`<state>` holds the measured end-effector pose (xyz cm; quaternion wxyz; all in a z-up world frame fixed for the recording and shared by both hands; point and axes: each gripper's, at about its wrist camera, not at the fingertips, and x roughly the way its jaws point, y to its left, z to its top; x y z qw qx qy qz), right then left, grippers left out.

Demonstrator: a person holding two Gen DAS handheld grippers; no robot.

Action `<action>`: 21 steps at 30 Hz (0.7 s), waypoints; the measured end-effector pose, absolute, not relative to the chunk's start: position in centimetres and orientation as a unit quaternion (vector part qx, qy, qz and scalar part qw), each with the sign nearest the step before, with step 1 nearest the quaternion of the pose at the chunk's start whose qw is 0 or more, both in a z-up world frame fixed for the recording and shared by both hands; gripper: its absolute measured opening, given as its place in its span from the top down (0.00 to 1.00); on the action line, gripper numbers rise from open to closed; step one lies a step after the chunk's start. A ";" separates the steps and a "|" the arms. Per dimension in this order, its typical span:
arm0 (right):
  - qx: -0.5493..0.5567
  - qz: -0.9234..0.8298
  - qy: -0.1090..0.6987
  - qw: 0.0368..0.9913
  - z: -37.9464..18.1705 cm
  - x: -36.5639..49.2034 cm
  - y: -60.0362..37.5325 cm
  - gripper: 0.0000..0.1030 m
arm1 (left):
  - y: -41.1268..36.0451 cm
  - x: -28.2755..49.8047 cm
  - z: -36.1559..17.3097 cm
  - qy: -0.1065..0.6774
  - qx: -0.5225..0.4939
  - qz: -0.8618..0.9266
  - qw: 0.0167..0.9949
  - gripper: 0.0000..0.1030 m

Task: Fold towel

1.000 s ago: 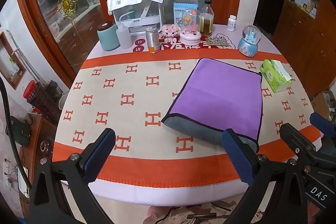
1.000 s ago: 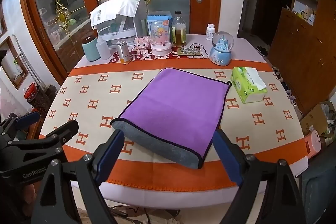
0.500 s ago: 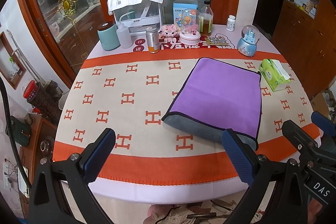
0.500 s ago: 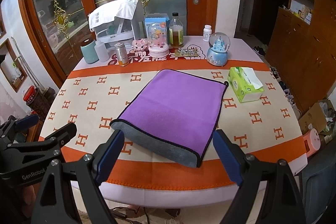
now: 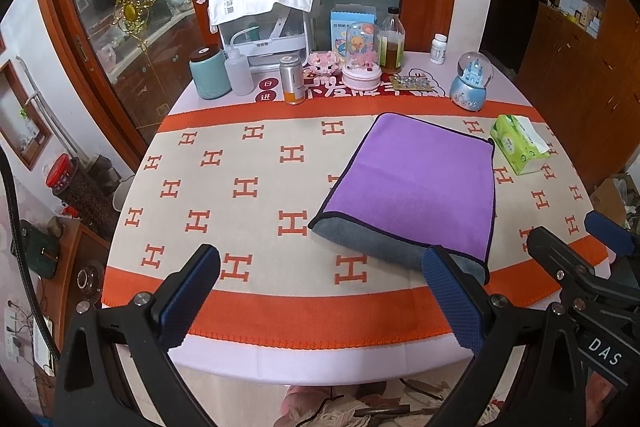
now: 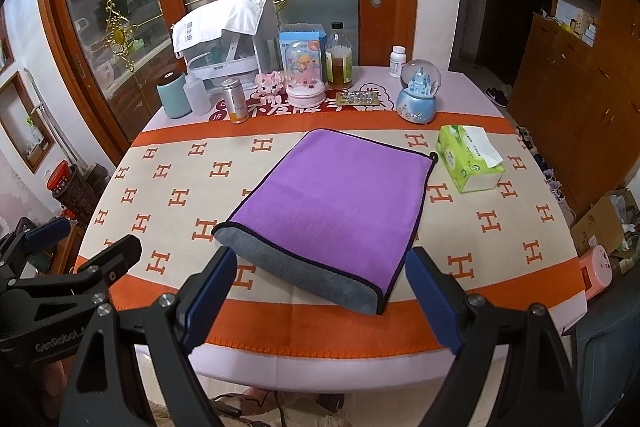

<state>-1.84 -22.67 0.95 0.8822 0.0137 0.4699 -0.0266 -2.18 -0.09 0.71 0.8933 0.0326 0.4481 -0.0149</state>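
A purple towel point(image 5: 416, 183) with a grey underside lies folded flat on the round table's orange and beige cloth point(image 5: 224, 187), its grey fold edge toward me. It also shows in the right wrist view point(image 6: 332, 203). My left gripper point(image 5: 320, 291) is open and empty, held above the table's near edge, left of the towel's near corner. My right gripper point(image 6: 320, 291) is open and empty, held just short of the towel's grey fold edge. Neither touches the towel.
A green tissue pack point(image 6: 470, 163) lies right of the towel. At the back stand a snow globe point(image 6: 418, 95), a bottle point(image 6: 339, 57), a pink dome toy point(image 6: 305, 75), a can point(image 6: 235, 101), a teal canister point(image 6: 173, 95) and a covered white rack point(image 6: 228, 43). Wooden cabinets point(image 6: 580, 75) stand right.
Both grippers have drawn back and up a little from the table, so the towel sits slightly farther away. The towel has not moved. Both grippers stay open.
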 end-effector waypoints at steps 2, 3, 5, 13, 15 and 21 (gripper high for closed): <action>0.012 -0.025 0.469 0.883 1.0 -1.9 -22.6 0.16 | -0.1 -2.2 0.7 0.448 0.032 -0.015 0.893 0.02; 0.012 -0.024 0.469 0.883 0.9 -2.0 -22.6 0.16 | -0.1 -2.2 0.7 0.447 0.031 -0.014 0.894 0.02; 0.012 -0.023 0.468 0.883 0.9 -2.1 -22.6 0.16 | 0.0 -2.4 0.8 0.446 0.030 -0.013 0.895 0.02; 0.011 -0.019 0.465 0.885 1.0 -2.3 -22.7 0.16 | -0.3 -2.8 1.1 0.440 0.027 -0.010 0.897 0.02; 0.010 -0.017 0.465 0.885 1.0 -2.3 -22.7 0.16 | -0.4 -2.9 1.2 0.439 0.027 -0.010 0.898 0.02; 0.011 -0.014 0.464 0.885 1.0 -2.5 -23.0 0.16 | -0.5 -2.9 1.1 0.439 0.027 -0.010 0.898 0.02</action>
